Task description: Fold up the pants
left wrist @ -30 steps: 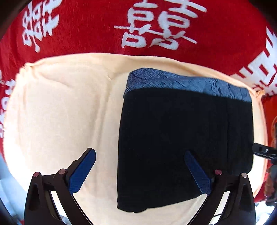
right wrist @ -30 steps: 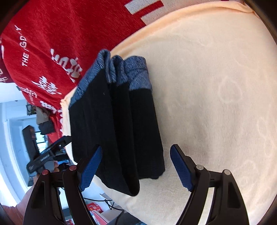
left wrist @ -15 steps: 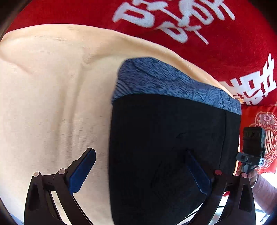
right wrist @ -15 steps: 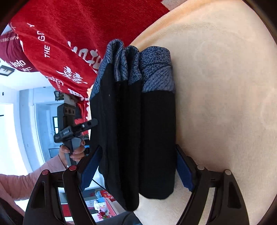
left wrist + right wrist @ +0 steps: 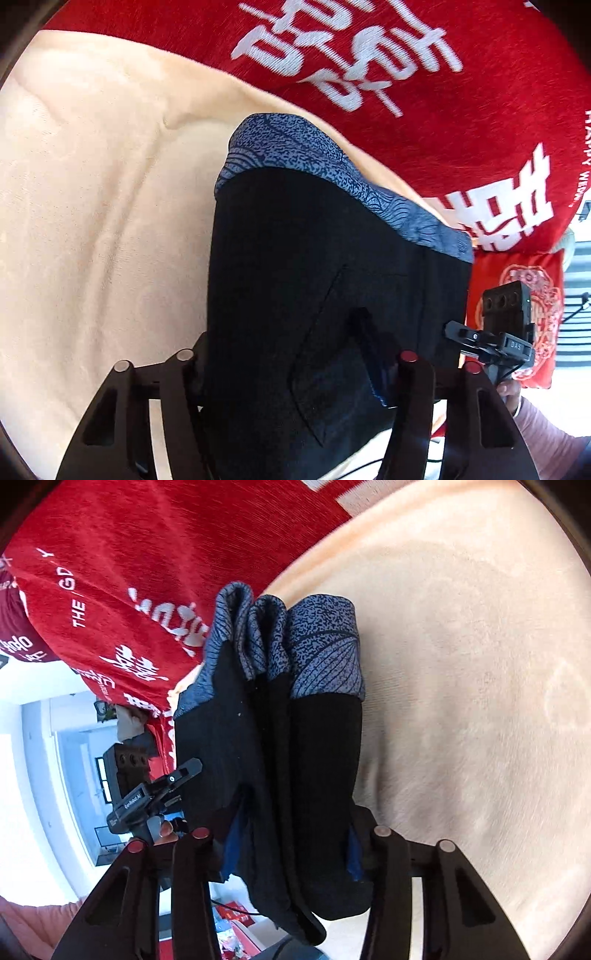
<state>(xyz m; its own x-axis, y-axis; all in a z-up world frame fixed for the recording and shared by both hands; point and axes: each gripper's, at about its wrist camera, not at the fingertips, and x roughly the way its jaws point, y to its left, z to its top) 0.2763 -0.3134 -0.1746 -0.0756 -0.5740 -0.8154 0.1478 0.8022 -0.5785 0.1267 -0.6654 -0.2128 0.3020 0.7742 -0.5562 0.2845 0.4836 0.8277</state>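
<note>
The folded black pants (image 5: 295, 258) with a blue patterned waistband (image 5: 314, 158) lie on a cream blanket (image 5: 92, 221). My left gripper (image 5: 291, 362) straddles their near end. Its jaws are closing, the right finger (image 5: 373, 354) dents the black cloth and the left finger is hidden behind the pants' edge. In the right wrist view the pants (image 5: 314, 757) show as a stack of several layers. My right gripper (image 5: 293, 845) is closing on that stack's near end, both blue pads (image 5: 232, 842) against the cloth. Each view shows the other gripper beside the pants (image 5: 506, 332) (image 5: 147, 794).
A red blanket with white characters (image 5: 369, 55) lies beyond the cream one. A red patterned cushion (image 5: 517, 295) sits past the pants' right side. The cream blanket's edge drops off near the pants (image 5: 184, 690), with a bright room (image 5: 55, 775) beyond. A hand (image 5: 513, 395) holds the right gripper.
Both grippers moved in over the pants' ends and their jaws narrowed from wide apart to pinching the cloth. The left view tilted down and nearer the pants.
</note>
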